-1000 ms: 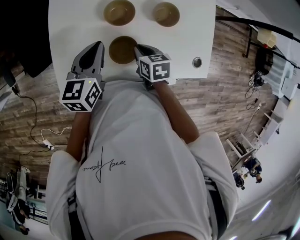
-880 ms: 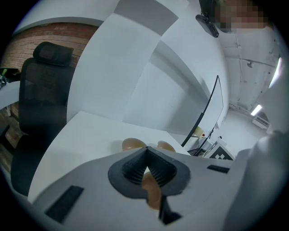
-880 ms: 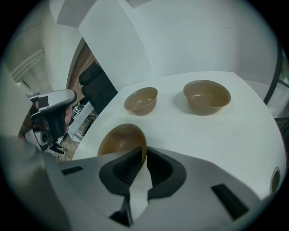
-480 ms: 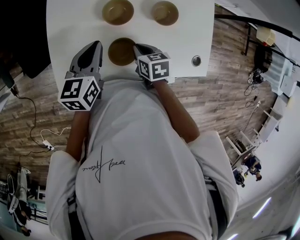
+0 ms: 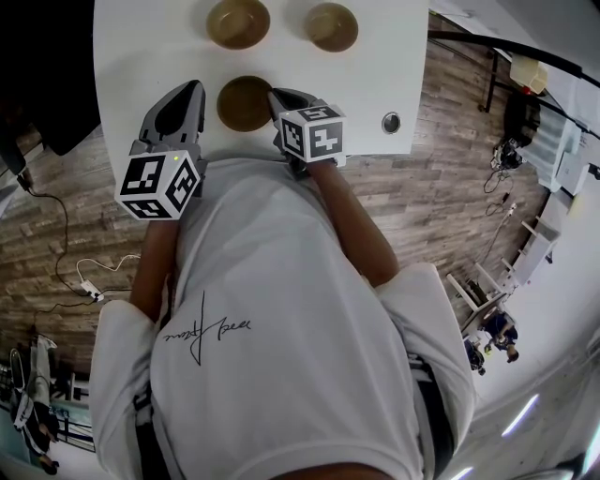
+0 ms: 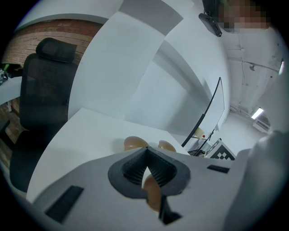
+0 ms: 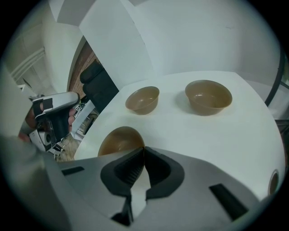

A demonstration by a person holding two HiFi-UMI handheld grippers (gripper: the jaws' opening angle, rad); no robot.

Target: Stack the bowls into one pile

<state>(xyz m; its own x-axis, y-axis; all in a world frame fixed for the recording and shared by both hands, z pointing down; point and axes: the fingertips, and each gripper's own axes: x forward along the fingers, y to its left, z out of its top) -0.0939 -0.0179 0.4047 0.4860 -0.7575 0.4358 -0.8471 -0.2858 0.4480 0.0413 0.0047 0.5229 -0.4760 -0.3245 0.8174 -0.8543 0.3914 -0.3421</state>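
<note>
Left hand-held gripper [image 5: 190,91] closed, empty; right hand-held gripper [image 5: 277,97] closed, empty; near bowl [image 5: 244,101] between them; far-left bowl [image 5: 237,22], far-right bowl [image 5: 331,26] apart on counter [image 5: 150,47].

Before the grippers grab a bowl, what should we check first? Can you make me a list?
1. All three bowls in sight, the near bowl, far left bowl and far right bowl: ok.
2. Bowls upright, open side up on the table: ok.
3. Bowls look empty inside: ok.
4. Near bowl lies between the two grippers in the head view: ok.
5. Jaws apart, ready to take a rim: not ok. The left gripper and right gripper both have their jaws together, on nothing.
6. Pile begun: not ok. Each bowl stands alone, none inside another.
</note>
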